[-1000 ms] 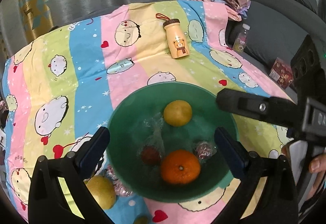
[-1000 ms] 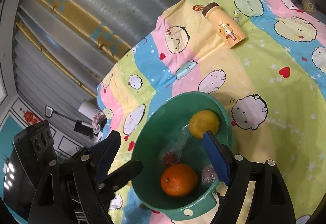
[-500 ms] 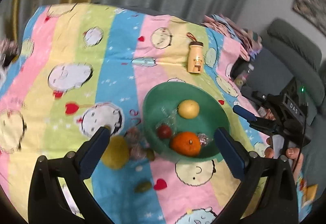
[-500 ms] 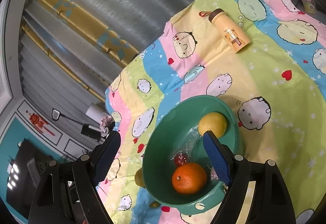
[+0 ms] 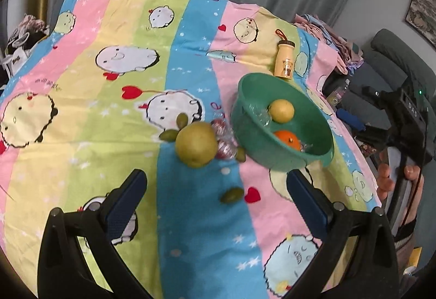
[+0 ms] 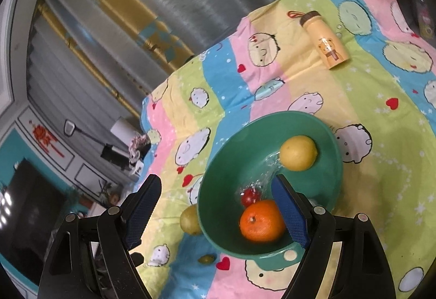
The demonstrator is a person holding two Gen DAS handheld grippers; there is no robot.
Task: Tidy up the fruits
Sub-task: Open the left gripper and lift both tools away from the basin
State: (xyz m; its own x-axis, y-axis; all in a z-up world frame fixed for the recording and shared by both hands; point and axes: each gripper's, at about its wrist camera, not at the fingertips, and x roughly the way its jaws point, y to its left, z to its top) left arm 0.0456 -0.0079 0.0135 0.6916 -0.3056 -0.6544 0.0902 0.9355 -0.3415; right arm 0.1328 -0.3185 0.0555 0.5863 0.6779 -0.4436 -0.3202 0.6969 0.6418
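Observation:
A green bowl (image 5: 272,152) stands on the striped cartoon cloth and holds a yellow lemon (image 5: 282,110), an orange (image 5: 288,139) and clear wrapping. The right wrist view shows the bowl (image 6: 218,190) with the lemon (image 6: 298,152), the orange (image 6: 261,220) and a small red fruit (image 6: 249,196). A yellow-green pear (image 5: 196,144) lies left of the bowl, with wrapped red fruits (image 5: 224,148) and small green olives (image 5: 231,195) around it. My left gripper (image 5: 215,201) is open and empty, hovering before the pear. My right gripper (image 6: 215,210) is open and empty above the bowl.
A yellow bear-print bottle (image 5: 284,62) lies behind the bowl. Folded clothes (image 5: 327,32) and a grey sofa (image 5: 395,59) are at the right. The cloth's edge drops off at left and front. Curtains hang behind.
My left gripper has pulled back and swung left, so the pear and small fruits now sit ahead of it. My right gripper has risen slightly above the bowl.

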